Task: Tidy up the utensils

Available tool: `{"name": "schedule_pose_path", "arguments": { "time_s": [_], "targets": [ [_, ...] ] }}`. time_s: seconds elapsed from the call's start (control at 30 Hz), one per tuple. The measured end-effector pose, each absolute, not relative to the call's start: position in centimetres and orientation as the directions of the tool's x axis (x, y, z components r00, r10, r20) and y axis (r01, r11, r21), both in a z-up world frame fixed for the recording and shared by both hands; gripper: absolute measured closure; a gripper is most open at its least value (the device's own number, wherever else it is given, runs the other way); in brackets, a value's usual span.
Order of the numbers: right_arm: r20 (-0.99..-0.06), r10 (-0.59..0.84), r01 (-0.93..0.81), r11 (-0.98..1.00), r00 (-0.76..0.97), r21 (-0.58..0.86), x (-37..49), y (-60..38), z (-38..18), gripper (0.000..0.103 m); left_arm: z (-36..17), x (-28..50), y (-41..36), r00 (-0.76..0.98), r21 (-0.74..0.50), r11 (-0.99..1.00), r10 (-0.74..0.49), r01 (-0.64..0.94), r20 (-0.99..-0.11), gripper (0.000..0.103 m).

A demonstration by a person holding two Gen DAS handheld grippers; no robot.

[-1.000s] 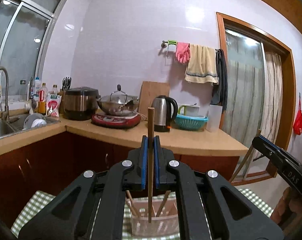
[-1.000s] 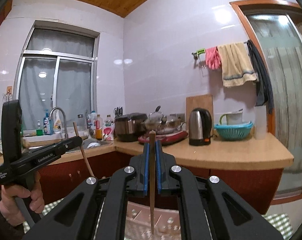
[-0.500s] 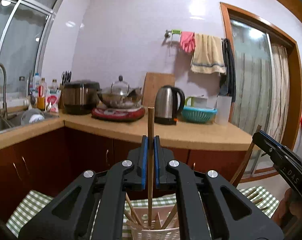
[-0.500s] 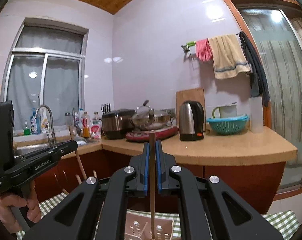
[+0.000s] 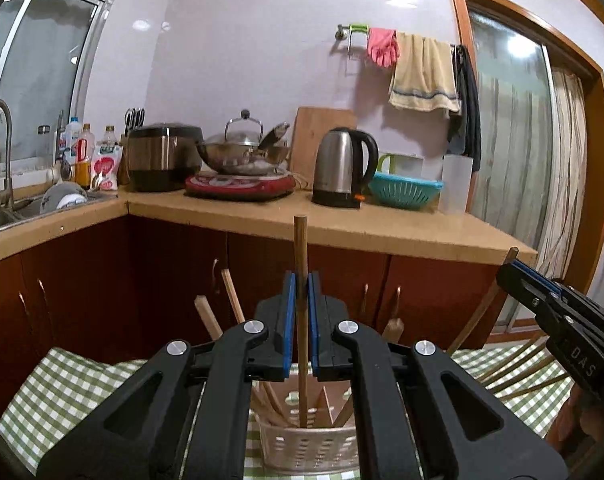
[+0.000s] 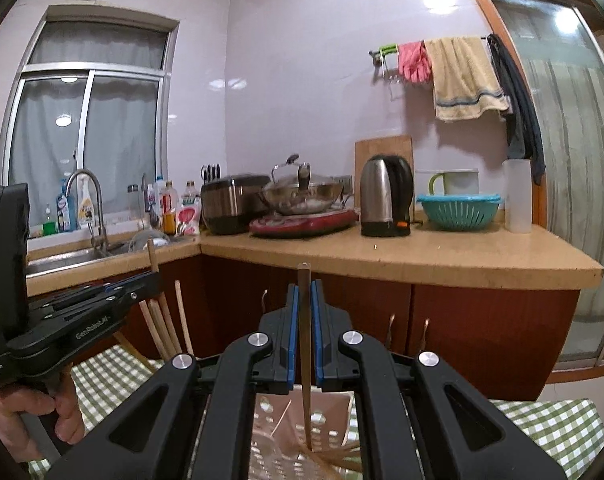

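Observation:
My left gripper (image 5: 300,284) is shut on an upright wooden chopstick (image 5: 301,248). The stick's lower end reaches down into a white perforated utensil basket (image 5: 310,446) that holds several other wooden chopsticks (image 5: 231,296). My right gripper (image 6: 304,292) is shut on a second upright chopstick (image 6: 304,280), whose tip sits inside the same basket (image 6: 334,404). Each gripper shows in the other's view: the right one at the right edge (image 5: 558,316), the left one at the left edge (image 6: 81,312). The basket stands on a green checked cloth (image 5: 61,392).
More chopsticks (image 5: 514,372) lie on the cloth to the right of the basket. Behind is a wooden counter (image 6: 422,256) with a kettle (image 6: 386,196), a wok on a red cooker (image 6: 302,196), a rice cooker (image 5: 161,156), a teal colander (image 6: 458,212) and a sink (image 6: 61,256).
Both grippers have moved down with their chopsticks. The basket and the sticks in it have come further into view, and both held sticks now reach inside it.

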State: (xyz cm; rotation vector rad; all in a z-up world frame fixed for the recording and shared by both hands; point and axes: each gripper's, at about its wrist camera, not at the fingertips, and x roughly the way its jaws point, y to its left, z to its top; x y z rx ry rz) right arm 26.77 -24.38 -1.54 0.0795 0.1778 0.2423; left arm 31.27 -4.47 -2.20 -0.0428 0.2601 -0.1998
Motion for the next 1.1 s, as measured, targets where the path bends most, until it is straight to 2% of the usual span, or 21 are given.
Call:
{"name": "schedule_pose_path", "arguments": {
  "time_s": [0.1, 0.2, 0.23, 0.33, 0.5, 0.6, 0.63, 0.7, 0.9, 1.1],
  "targets": [
    [-0.19, 0.249, -0.234, 0.967, 0.95, 0.098, 26.9, -24.1, -2.0, 0.096, -2.6, 31.2, -4.6, 0.949, -0.044, 0.983, -0.186, 0.181, -0.254, 0.091],
    [-0.208, 0.252, -0.236, 0.967, 0.945, 0.096, 26.9, -23.8, -2.2, 0.095, -2.6, 31.1, -4.7, 0.95, -0.033, 0.984, -0.176, 0.174, -0.259, 0.07],
    [-0.214, 0.252, -0.237, 0.967, 0.944, 0.097, 27.0, -23.8, -2.3, 0.095, -2.6, 31.1, -4.7, 0.95, -0.034, 0.985, -0.174, 0.171, -0.259, 0.067],
    [-0.221, 0.251, -0.235, 0.967, 0.942, 0.095, 26.9, -23.7, -2.4, 0.089, -2.7, 31.0, -4.8, 0.95, -0.03, 0.986, -0.167, 0.165, -0.263, 0.062],
    [-0.224, 0.239, -0.223, 0.97, 0.945, 0.097, 26.6, -23.9, -2.3, 0.066, -2.6, 31.0, -4.6, 0.947, -0.042, 0.985, -0.17, 0.165, -0.272, 0.05],
    [-0.218, 0.234, -0.218, 0.971, 0.947, 0.098, 26.3, -24.1, -2.2, 0.051, -2.4, 30.5, -4.9, 0.955, -0.025, 0.988, -0.156, 0.155, -0.252, 0.029],
    [-0.216, 0.233, -0.217, 0.971, 0.948, 0.098, 26.1, -24.2, -2.2, 0.048, -2.2, 30.3, -4.9, 0.956, -0.027, 0.987, -0.16, 0.159, -0.246, 0.026],
    [-0.211, 0.229, -0.212, 0.972, 0.95, 0.098, 25.8, -24.3, -2.0, 0.041, -1.9, 30.0, -5.1, 0.955, -0.026, 0.985, -0.172, 0.171, -0.24, 0.023],
    [-0.199, 0.228, -0.212, 0.972, 0.953, 0.097, 24.9, -24.5, -1.5, 0.029, -1.2, 29.0, -5.7, 0.964, 0.006, 0.986, -0.16, 0.165, -0.212, 0.013],
    [-0.193, 0.219, -0.201, 0.974, 0.957, 0.105, 23.8, -24.8, -1.1, 0.023, -0.7, 27.9, -5.8, 0.971, 0.028, 0.99, -0.128, 0.137, -0.202, 0.01]
  ]
}}
